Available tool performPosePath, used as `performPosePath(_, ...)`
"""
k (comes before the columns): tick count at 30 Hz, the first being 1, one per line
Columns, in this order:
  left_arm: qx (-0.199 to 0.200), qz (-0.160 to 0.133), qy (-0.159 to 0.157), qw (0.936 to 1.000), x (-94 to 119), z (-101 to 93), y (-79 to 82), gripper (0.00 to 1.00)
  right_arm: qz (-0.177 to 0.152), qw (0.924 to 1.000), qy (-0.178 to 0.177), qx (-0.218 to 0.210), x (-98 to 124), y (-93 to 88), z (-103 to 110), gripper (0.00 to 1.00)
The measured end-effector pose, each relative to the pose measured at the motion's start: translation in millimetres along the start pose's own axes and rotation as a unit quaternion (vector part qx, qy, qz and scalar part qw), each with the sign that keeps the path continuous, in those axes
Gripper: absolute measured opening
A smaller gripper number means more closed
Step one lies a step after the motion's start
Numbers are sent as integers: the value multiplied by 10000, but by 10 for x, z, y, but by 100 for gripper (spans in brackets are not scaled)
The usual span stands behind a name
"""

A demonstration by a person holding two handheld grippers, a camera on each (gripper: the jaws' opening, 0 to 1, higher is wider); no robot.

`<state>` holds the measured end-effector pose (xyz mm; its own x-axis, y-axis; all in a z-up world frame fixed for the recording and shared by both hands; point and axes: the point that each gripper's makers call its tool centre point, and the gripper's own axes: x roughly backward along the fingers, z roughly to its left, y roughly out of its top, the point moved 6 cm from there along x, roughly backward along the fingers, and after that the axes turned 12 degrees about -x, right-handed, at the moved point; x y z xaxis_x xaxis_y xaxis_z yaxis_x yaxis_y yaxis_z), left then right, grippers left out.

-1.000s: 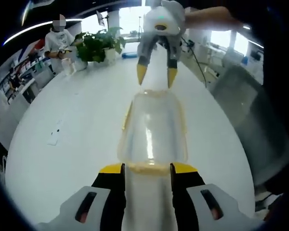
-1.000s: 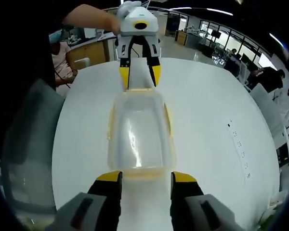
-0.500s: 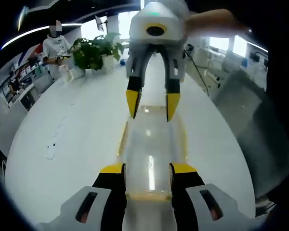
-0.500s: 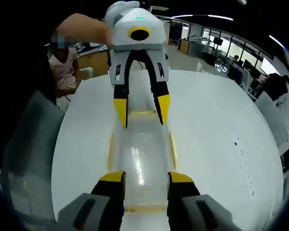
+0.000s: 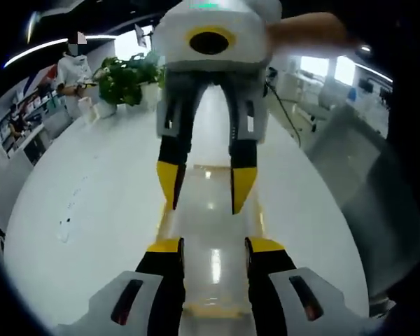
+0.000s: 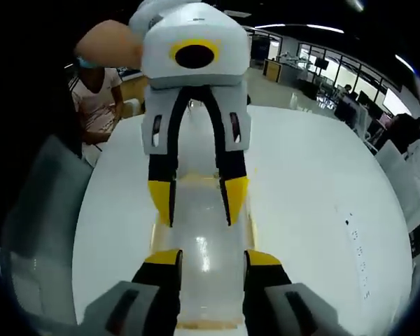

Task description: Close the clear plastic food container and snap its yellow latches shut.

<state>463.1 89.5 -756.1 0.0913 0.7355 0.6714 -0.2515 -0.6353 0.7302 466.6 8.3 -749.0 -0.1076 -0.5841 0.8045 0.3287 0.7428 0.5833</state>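
Observation:
The clear plastic container (image 5: 211,231) with its yellow rim lies lengthwise on the white table (image 5: 84,189), its lid down flat. My left gripper (image 5: 215,246) is open, low over the near end of the lid, with a yellow latch (image 5: 208,309) showing between its jaws. The right gripper (image 5: 206,198) hangs open over the far half, jaws pointing down at the lid. In the right gripper view the container (image 6: 201,241) runs under my open right gripper (image 6: 213,259), and the left gripper (image 6: 197,208) stands open just beyond. Whether any jaw touches the lid I cannot tell.
A grey chair (image 5: 367,203) stands by the table edge, also seen as the grey chair (image 6: 35,231). A potted plant (image 5: 126,75) sits at the table's far end near a standing person (image 5: 73,63). A seated person (image 6: 94,98) is close by. A marked strip (image 6: 357,245) lies on the table.
The two grippers have closed in on each other along the container, each looming much larger in the other's view. Both stay open. The container lies where it was.

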Motion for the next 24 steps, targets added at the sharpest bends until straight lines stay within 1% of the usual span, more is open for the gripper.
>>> performPosePath(3,39,-17,-17,10000,-30,-40,-5,31,-42,10000,-25,-22,-7,20,-62,33)
performPosePath(6,-3,-53,-49,10000,-26,-101,14,31,26,10000,16,-40,-26,13,-107,34)
performPosePath(7,12,-55,-52,10000,-20,-108,21,31,62,9999,52,-76,-36,10,-125,34)
performPosePath(9,107,-148,10,9998,0,-118,58,31,-1,9998,128,-177,-43,27,-142,34)
performPosePath(11,126,-154,25,9998,-8,-179,74,31,-4,9995,145,-295,-51,32,-186,35)
performPosePath(15,-7,-12,144,9999,-40,-269,46,32,43,9990,290,-339,-84,50,-203,39)
performPosePath(18,-241,134,367,9989,-57,-313,37,34,188,9983,417,-349,-120,37,-207,41)
performPosePath(19,-350,198,433,9983,-62,-317,31,36,212,9982,436,-344,-129,36,-212,41)
performPosePath(20,-529,366,567,9963,-63,-323,20,37,268,9981,459,-322,-141,30,-226,41)
performPosePath(22,-807,541,801,9920,-73,-330,15,34,342,9972,537,-400,-156,19,-247,41)
performPosePath(23,-832,531,796,9919,-118,-384,23,34,429,9962,616,-435,-170,1,-254,41)
performPosePath(24,-899,558,820,9910,-128,-388,24,34,464,9959,636,-439,-175,-6,-257,41)
